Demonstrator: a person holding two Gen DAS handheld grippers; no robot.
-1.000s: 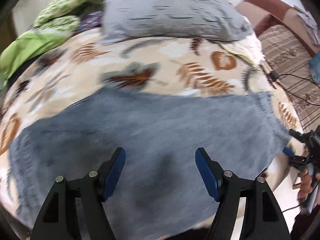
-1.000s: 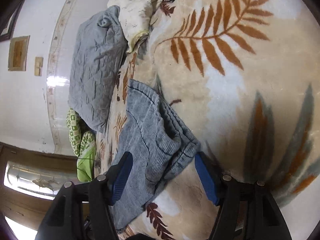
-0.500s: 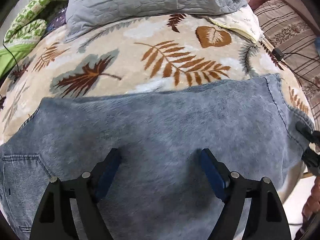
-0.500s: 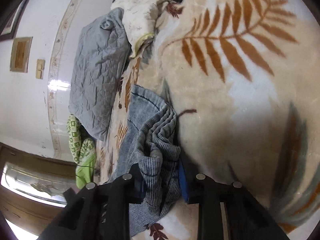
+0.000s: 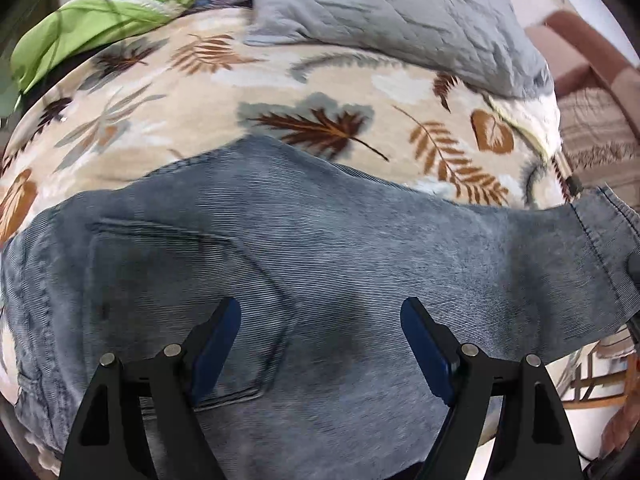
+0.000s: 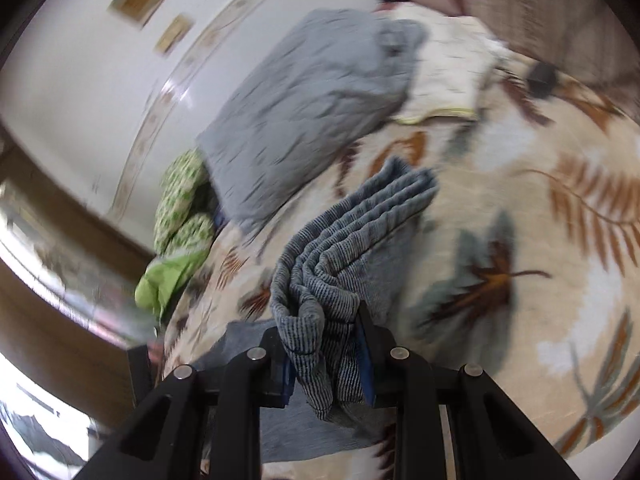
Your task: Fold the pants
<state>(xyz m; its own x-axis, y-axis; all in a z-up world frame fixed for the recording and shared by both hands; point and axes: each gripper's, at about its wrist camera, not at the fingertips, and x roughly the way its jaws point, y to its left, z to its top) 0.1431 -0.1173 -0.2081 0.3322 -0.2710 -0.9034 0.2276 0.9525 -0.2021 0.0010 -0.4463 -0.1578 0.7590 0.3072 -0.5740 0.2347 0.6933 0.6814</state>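
Note:
Blue-grey pants (image 5: 304, 264) lie across a beige blanket with a leaf print (image 5: 280, 92) on a bed. In the left wrist view my left gripper (image 5: 320, 320) hovers open over the seat of the pants, beside a back pocket (image 5: 192, 304), with nothing between its blue pads. In the right wrist view my right gripper (image 6: 326, 354) is shut on the bunched hem end of the pants (image 6: 340, 256) and holds it lifted off the blanket (image 6: 540, 240). The same lifted end shows at the right edge of the left wrist view as a raised hem (image 5: 600, 232).
A grey quilted pillow (image 5: 400, 20) lies at the head of the bed, with a cream cloth (image 6: 448, 76) beside it. Green patterned bedding (image 5: 100, 16) is piled at the far left corner. A brown striped sofa (image 5: 600, 128) stands off the bed's right side.
My right gripper closed on the pants' hem end and raised it, rolling as it went. My left gripper shifted sideways along the pants toward the back pocket and stayed open.

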